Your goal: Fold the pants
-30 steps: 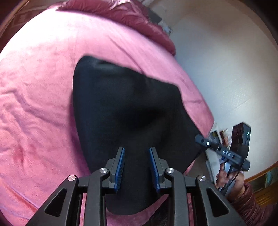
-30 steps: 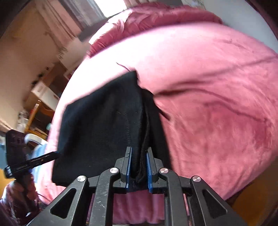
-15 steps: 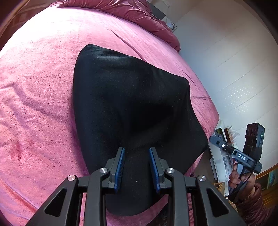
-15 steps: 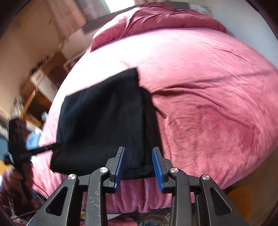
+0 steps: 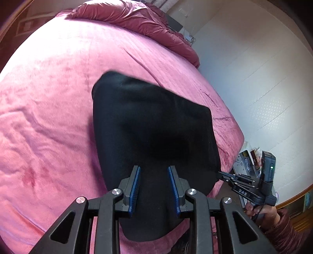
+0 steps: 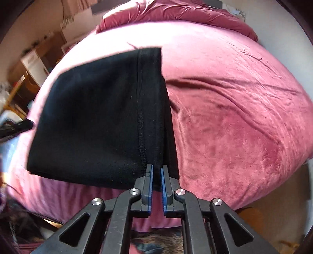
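The black pants (image 5: 152,125) lie folded on the pink bed cover (image 5: 49,101). In the right wrist view the pants (image 6: 101,117) show a stitched seam and a stacked right edge. My left gripper (image 5: 154,172) is open, with the near end of the pants between and under its blue pads, not pinched. My right gripper (image 6: 156,172) is shut on the near right corner of the pants, at the bed's front edge. It also shows in the left wrist view (image 5: 225,173), touching the pants' right corner.
A bunched dark-red duvet (image 5: 137,17) lies at the far end of the bed. A white wall (image 5: 264,78) is right of the bed. Wooden furniture and boxes (image 6: 31,64) stand at the left. The bed edge drops to the floor near me.
My right gripper opened half a second ago and has now shut again on the pants' near right corner. My left gripper stayed open and pulled back slightly.
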